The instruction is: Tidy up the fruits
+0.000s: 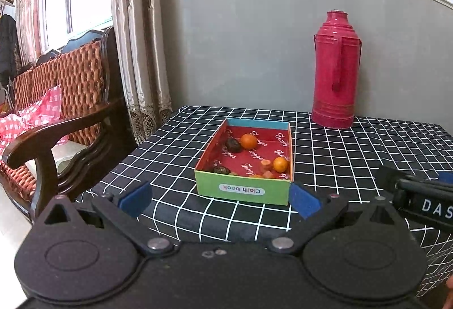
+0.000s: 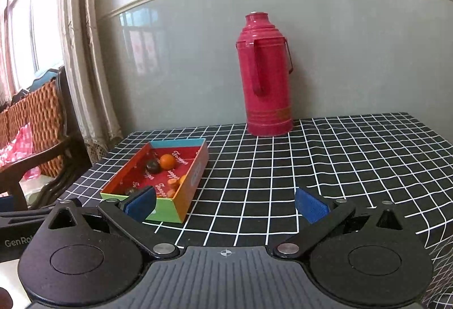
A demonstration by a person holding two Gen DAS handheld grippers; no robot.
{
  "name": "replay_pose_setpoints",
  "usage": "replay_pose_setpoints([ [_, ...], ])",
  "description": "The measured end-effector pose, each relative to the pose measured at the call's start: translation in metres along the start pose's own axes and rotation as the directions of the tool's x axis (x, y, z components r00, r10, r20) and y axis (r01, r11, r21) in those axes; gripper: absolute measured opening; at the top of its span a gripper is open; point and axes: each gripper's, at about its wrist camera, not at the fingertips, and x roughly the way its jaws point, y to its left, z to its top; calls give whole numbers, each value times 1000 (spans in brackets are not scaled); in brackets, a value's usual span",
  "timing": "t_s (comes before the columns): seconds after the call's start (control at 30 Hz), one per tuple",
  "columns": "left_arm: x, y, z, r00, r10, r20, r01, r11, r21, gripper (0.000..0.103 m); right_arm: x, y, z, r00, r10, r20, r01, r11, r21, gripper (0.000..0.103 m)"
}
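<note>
An open cardboard box (image 1: pixel 243 191) with a green front marked "Cloth book" and a red inside stands on the checked table. In it lie an orange (image 1: pixel 249 141), a second orange (image 1: pixel 280 164), a dark fruit (image 1: pixel 233 145), another dark fruit (image 1: pixel 221 169) and small orange pieces (image 1: pixel 265 165). My left gripper (image 1: pixel 220 200) is open and empty, just in front of the box. My right gripper (image 2: pixel 226 204) is open and empty, to the right of the box (image 2: pixel 189 190); its left finger overlaps the box's near corner in the view.
A tall red thermos (image 1: pixel 336 71) stands at the back of the table by the grey wall; it also shows in the right wrist view (image 2: pixel 267 77). The black-and-white checked tablecloth (image 2: pixel 325 161) covers the table. A wooden chair (image 1: pixel 62 122) with a wicker back stands to the left.
</note>
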Motion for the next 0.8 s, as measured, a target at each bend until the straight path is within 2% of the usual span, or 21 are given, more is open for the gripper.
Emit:
replay_pose_setpoints([
  [0.8, 3, 2, 1, 1000, 15, -4, -15, 1000, -11, 97, 3, 9, -1, 1000, -17, -9, 17, 999, -42, 103],
])
